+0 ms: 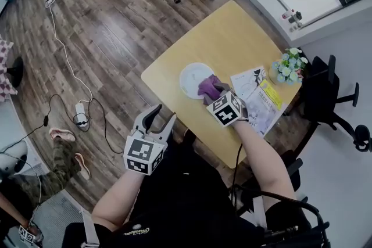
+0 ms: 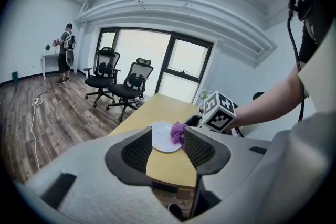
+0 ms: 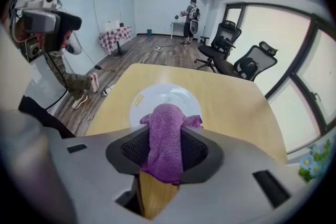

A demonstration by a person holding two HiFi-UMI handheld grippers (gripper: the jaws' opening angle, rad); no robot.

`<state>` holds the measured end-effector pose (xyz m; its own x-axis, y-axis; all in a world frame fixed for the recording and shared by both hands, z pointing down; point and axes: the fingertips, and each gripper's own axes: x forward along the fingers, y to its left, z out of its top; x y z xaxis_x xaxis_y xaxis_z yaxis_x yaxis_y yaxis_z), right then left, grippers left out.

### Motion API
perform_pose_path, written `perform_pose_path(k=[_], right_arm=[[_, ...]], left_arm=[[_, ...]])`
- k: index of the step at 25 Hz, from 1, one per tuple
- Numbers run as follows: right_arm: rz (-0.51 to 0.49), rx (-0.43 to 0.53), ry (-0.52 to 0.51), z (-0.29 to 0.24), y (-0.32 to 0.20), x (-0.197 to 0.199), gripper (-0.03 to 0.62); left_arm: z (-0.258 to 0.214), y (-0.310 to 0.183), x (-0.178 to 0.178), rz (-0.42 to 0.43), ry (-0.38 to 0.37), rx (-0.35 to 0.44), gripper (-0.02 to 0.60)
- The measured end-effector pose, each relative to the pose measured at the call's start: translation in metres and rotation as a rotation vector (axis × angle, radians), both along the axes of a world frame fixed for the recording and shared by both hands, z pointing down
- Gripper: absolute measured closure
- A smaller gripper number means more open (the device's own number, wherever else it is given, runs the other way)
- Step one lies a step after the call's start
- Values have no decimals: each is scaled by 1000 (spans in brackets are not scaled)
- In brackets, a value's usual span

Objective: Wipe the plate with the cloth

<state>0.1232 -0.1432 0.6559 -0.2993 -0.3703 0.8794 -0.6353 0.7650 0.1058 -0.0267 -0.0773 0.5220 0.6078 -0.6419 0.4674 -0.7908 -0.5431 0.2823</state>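
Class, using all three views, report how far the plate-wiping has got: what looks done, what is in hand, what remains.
Done: the right gripper is shut on the purple cloth. In hand: the cloth lies over the white plate's near edge. Remaining: most of the plate lies bare, and no wiped area can be told apart. The left gripper is open, empty, off the table.

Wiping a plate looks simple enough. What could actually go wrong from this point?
1. The plate lies loose on the table, fairly near its edge. The left gripper hangs open off the table and steadies nothing, so a firm wipe might push the plate along.
2. The right gripper pinches just a bunched strip of the purple cloth, which could slip out.
3. Papers lie close beside it and might get brushed.
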Motion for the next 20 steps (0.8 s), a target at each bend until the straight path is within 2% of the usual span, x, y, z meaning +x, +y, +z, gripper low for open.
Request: perform_pose_path(k=[4,8,14,20], right_arm=[[60,38,-54,-20,-5,3,451],[151,114,-193,-61,-9,-4,451],[260,292,-426,-161,-14,-5,451],[332,467,-565,-251,-7,4,451]], left_arm=[[-13,-9,5,5,-2,36,394],[-32,-18,9,8,3,80,394],[-77,-35,16,3,17,177,394],[-127,-43,16,-3,23,280,394]])
